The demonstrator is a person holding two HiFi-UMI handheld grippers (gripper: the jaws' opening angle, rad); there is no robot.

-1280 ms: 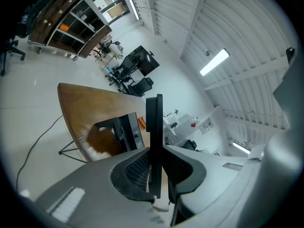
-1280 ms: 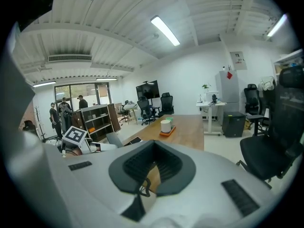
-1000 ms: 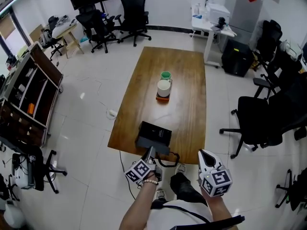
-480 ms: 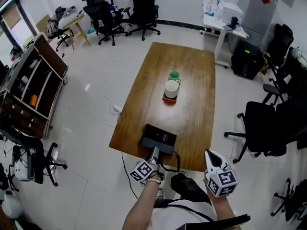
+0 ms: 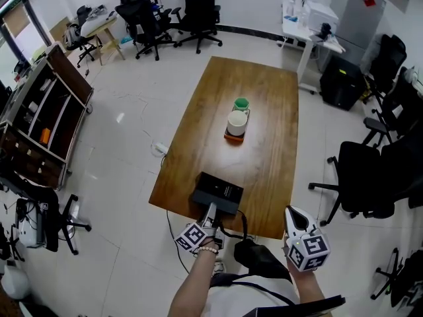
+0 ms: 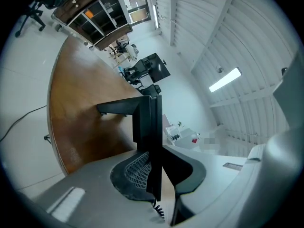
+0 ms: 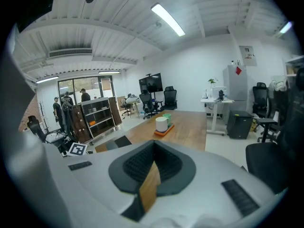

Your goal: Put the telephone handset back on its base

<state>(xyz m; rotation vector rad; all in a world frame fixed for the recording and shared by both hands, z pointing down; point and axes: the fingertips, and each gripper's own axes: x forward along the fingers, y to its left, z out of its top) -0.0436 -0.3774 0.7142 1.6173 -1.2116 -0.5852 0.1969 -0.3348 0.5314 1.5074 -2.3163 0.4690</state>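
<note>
The black telephone base (image 5: 218, 191) sits on the near end of the wooden table (image 5: 264, 160), close to its front edge. My left gripper (image 5: 210, 212) is just in front of the base and shut on the black handset (image 6: 148, 127). In the left gripper view the handset stands edge-on between the pads and reaches out over the table. Its coiled cord (image 5: 232, 226) loops below the table edge. My right gripper (image 5: 291, 212) hangs off the table's near right corner. Its jaws (image 7: 153, 167) are drawn together with nothing in them.
A white mug (image 5: 236, 122) on an orange tray and a green cup (image 5: 242, 104) stand mid-table. Black office chairs (image 5: 360, 177) are at the right and a dark shelf unit (image 5: 39, 124) at the left. A white desk (image 5: 310, 35) stands at the far wall.
The head view has shifted slightly. My left gripper keeps its hold on the handset at the base's near side and has hardly moved. The right gripper stays in place.
</note>
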